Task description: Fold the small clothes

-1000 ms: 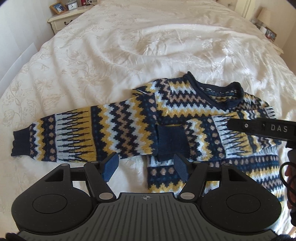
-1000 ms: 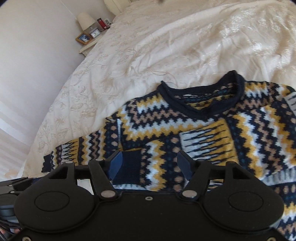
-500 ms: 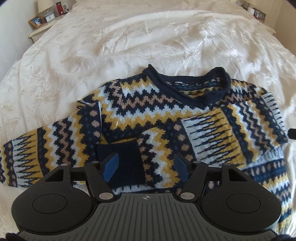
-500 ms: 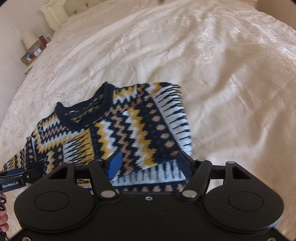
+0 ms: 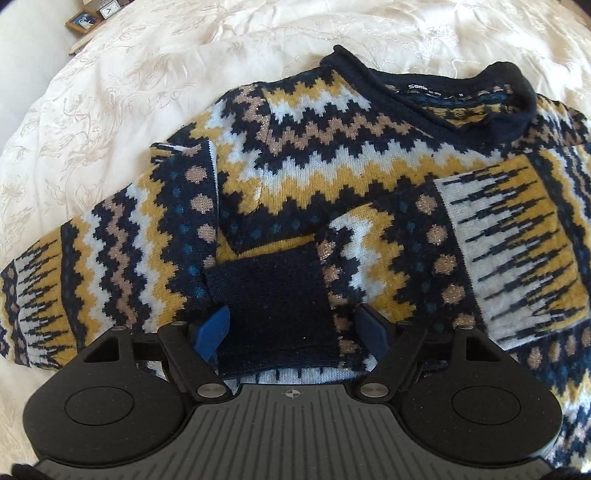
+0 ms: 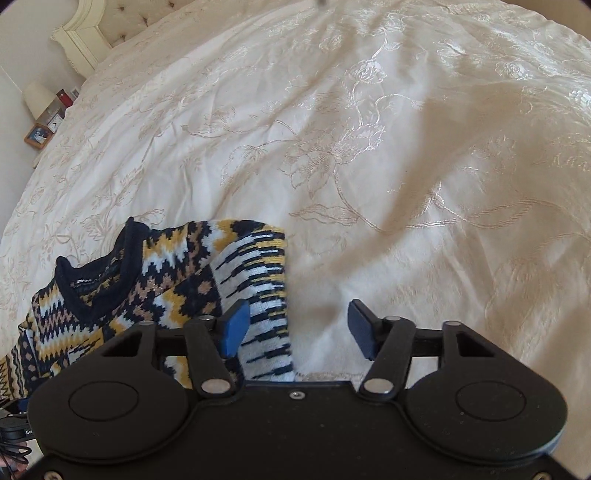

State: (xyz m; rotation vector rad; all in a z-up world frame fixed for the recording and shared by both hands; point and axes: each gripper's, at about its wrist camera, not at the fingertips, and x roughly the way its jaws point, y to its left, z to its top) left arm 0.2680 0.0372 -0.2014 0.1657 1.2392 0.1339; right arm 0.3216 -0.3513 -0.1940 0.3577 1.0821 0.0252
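Note:
A small knitted sweater (image 5: 332, 173) in navy, yellow, white and tan zigzags lies flat on a cream bedspread (image 5: 122, 92), neck away from me. One sleeve is folded across the chest, its navy cuff (image 5: 273, 295) lying between the fingers of my left gripper (image 5: 293, 330), which is open just above it. The other sleeve (image 5: 74, 266) stretches out to the left. In the right wrist view the sweater (image 6: 166, 280) fills the lower left, and my right gripper (image 6: 299, 330) stands open at its folded right edge (image 6: 266, 295), over the fabric edge and bare bedspread.
The embroidered cream bedspread (image 6: 369, 147) stretches wide to the right of the sweater. A bedside table with a photo frame (image 6: 37, 134), a lamp and small items stands at the far left by a tufted headboard (image 6: 110, 22). A dark cable (image 6: 11, 443) shows at bottom left.
My left gripper has moved in low and close over the folded cuff. My right gripper has swung right, off the sweater's chest to its right edge. Both have stayed open.

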